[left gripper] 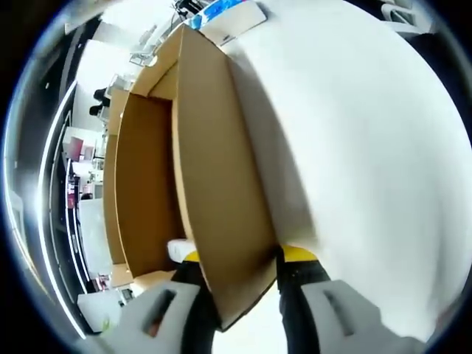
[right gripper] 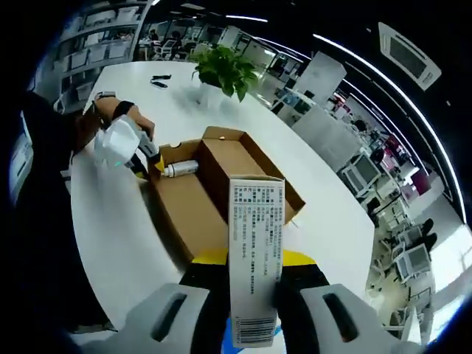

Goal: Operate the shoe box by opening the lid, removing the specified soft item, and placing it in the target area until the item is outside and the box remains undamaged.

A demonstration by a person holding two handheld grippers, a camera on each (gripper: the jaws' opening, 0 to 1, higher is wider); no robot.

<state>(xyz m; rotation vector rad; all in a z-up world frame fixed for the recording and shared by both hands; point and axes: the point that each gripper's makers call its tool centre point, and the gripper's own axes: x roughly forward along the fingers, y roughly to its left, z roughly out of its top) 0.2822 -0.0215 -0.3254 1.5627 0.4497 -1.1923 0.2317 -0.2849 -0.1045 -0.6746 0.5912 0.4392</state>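
We see a white worktop (right gripper: 125,243) spreading under and ahead of both tools, and again to the right of the box in the left gripper view (left gripper: 369,147).

On it lies the brown shoe box (right gripper: 221,169), open, ahead of the right tool (right gripper: 248,274) and a little to its left. Its lid (right gripper: 188,214) is folded back flat on the worktop, reaching toward that tool. In the left gripper view one cardboard wall of the shoe box (left gripper: 221,184) rises straight up between the jaws of the left tool (left gripper: 234,267), which is closed on that wall, one jaw inside the box and one outside.

The right tool is closed on a white printed carton (right gripper: 254,258), held upright between its jaws, above the worktop and nearer to the tool than the box. We cannot tell whether this is the soft item of the task.

The left tool (right gripper: 136,151) comes in at the far left of the right gripper view, at the box's far edge, a person's hand (right gripper: 110,110) behind it. Just beside it, inside the box, lies a small white bottle (right gripper: 179,169).

Beyond the box stands a green plant (right gripper: 225,70), well apart from both tools.
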